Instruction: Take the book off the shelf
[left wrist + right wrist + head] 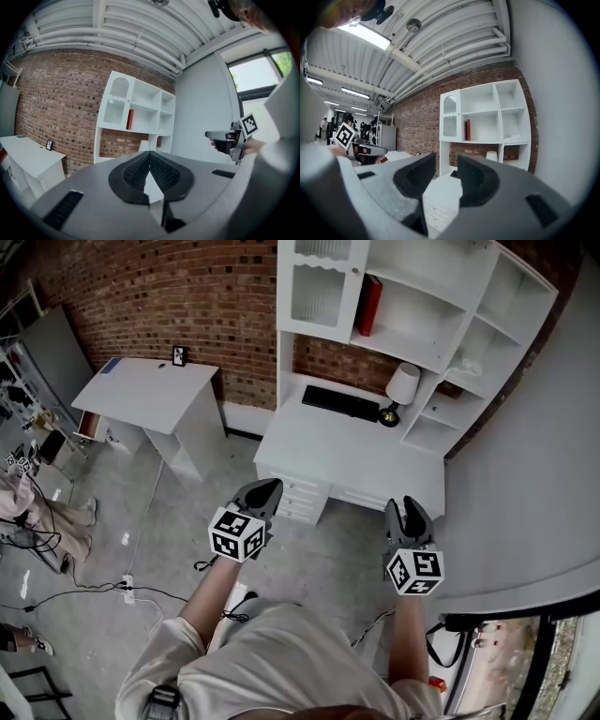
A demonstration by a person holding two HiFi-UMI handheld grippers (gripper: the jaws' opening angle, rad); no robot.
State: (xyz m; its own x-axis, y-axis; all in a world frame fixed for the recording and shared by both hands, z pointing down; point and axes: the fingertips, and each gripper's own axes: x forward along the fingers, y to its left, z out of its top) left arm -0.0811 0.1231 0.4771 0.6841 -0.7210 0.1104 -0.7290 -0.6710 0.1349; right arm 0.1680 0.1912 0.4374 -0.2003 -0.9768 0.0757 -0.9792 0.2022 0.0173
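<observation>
Approach step: the red book stands in the shelf, upper middle compartment, well apart from both grippers. Right gripper jaws parted, empty; left gripper jaws clenched, empty. Best to close in, raise the right gripper and line its jaws across the spine — only then pinch.

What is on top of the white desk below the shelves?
A black keyboard and a white-shaded lamp sit on the desk. Its drawers are shut, so their contents are hidden.

The head view's twelve o'clock edge is cutting off the white shelf unit; the red book is appearing too small to read.
</observation>
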